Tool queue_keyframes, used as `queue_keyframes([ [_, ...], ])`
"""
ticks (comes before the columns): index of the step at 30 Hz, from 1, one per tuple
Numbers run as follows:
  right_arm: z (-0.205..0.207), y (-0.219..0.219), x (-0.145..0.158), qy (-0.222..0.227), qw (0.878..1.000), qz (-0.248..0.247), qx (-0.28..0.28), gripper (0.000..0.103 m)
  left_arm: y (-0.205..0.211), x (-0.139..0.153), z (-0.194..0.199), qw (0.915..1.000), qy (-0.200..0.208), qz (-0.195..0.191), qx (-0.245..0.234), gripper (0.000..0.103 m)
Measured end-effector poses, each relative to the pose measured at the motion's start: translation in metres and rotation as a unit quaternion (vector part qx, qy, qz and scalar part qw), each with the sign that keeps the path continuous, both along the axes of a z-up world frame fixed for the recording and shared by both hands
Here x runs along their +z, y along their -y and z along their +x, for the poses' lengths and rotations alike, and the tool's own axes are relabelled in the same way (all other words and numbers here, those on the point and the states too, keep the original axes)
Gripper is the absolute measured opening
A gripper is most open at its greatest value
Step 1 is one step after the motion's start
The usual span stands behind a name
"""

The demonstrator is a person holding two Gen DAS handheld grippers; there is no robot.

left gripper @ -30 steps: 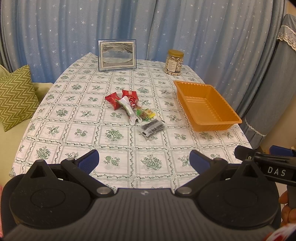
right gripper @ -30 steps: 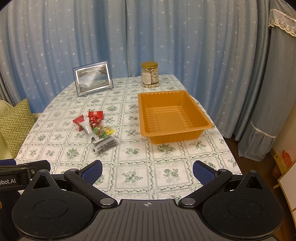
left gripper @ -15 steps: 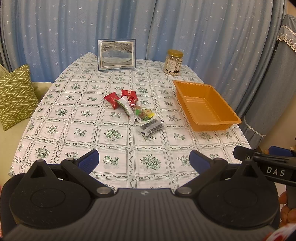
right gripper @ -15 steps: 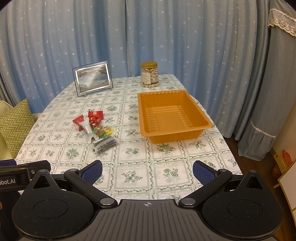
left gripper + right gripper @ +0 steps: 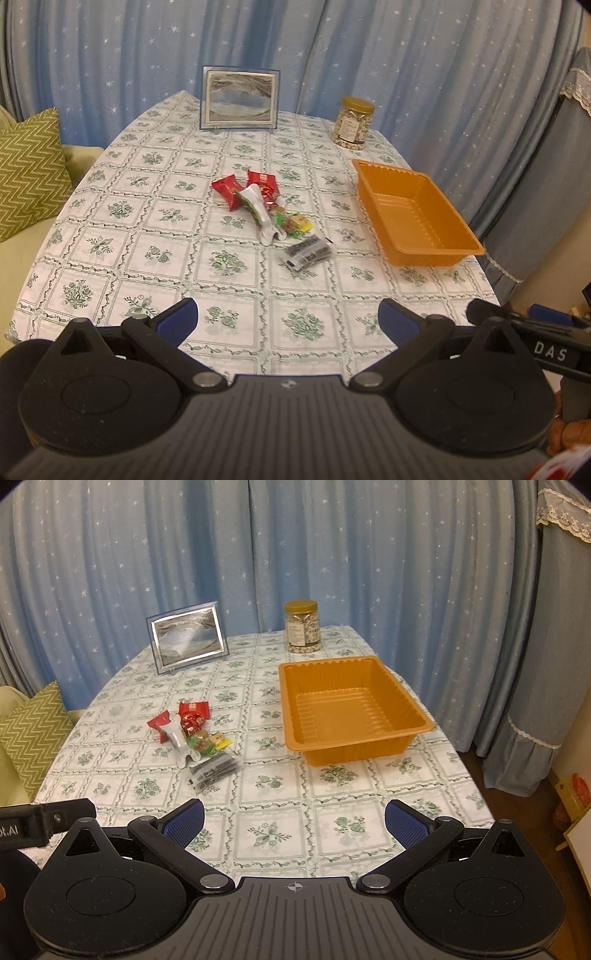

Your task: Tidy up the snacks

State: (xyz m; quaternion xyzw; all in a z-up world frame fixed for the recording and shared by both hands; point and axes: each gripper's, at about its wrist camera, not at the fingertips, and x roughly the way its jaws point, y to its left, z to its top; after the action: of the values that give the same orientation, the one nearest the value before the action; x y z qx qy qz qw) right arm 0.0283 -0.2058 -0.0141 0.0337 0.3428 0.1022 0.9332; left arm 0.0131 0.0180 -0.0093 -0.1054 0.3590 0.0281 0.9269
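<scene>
Only a small change to call. The left gripper (image 5: pixel 288 321) has tipped very slightly, so the silver-framed picture (image 5: pixel 239 98) beyond the orange plastic tray (image 5: pixel 417 254) now sits a touch higher in its view. The right gripper (image 5: pixel 293 819), seen from the left wrist, has edged a shade lower below the tray's near end.

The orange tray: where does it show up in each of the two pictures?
Left wrist view: the orange tray lies right of centre, right of the snack pile.
Right wrist view: the orange tray sits near the centre, slightly right.
Shared landmark: the jar just behind it.
</scene>
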Motion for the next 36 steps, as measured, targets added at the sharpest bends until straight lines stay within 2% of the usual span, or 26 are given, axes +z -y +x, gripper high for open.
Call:
queue_keyframes([
  [6, 0.02, -0.01, -0.017, -0.009, 1.0, 0.022, 0.017, 0.103, -0.023, -0.012, 0.02, 0.9998, 0.011, -0.002, 0.014, 0.103],
  [11, 0.047, -0.031, -0.034, -0.019, 0.999, 0.034, 0.03, 0.103, -0.047, -0.026, 0.047, 0.9994, -0.005, 0.004, 0.034, 0.103],
  [13, 0.059, -0.04, -0.042, -0.023, 0.998, 0.042, 0.037, 0.096, -0.057, -0.033, 0.059, 0.999, -0.013, 0.001, 0.043, 0.102],
  [14, 0.067, -0.044, -0.047, -0.028, 0.998, 0.045, 0.04, 0.086, -0.061, -0.037, 0.065, 0.9986, -0.022, -0.003, 0.047, 0.102],
  [15, 0.074, -0.048, -0.052, -0.034, 0.997, 0.05, 0.042, 0.084, -0.066, -0.04, 0.072, 0.9984, -0.02, -0.003, 0.052, 0.102],
  [22, 0.125, -0.083, -0.091, -0.068, 0.994, 0.068, 0.051, 0.079, -0.089, -0.065, 0.113, 0.9967, -0.048, -0.013, 0.064, 0.096],
  [30, 0.169, -0.126, -0.132, -0.074, 0.995, 0.051, 0.053, 0.073, -0.103, -0.088, 0.144, 0.9965, -0.051, -0.018, 0.064, 0.093],
  [36, 0.187, -0.15, -0.145, -0.069, 0.996, 0.027, 0.05, 0.072, -0.114, -0.098, 0.154, 0.9954, -0.054, -0.029, 0.074, 0.093],
])
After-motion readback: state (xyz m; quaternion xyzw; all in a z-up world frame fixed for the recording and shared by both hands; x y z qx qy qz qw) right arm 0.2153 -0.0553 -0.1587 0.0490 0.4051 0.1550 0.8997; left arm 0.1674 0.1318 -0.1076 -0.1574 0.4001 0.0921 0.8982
